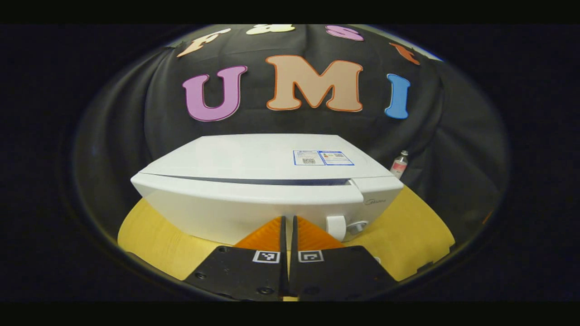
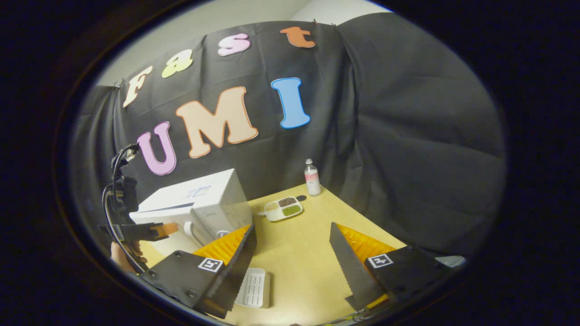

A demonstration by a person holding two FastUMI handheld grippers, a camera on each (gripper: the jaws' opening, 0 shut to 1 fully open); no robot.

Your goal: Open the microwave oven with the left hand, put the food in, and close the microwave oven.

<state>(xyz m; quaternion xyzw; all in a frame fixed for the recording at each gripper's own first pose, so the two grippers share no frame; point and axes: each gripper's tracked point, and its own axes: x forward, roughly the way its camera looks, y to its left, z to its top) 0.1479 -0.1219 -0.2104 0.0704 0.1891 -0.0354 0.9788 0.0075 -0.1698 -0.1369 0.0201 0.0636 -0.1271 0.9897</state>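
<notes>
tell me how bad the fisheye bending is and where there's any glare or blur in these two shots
Left gripper view: the microwave front bows strongly outward, the table edge curves; soft sheen on its white top, no harsh glare; focus is fair. Right gripper view: the tilted scene bends toward the rim, the food tray and bottle look small and soft, and the other hand-held gripper sits dim near the edge.

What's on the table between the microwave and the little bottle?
A white tray of food sits between the microwave and the bottle, seen in the right gripper view.
</notes>
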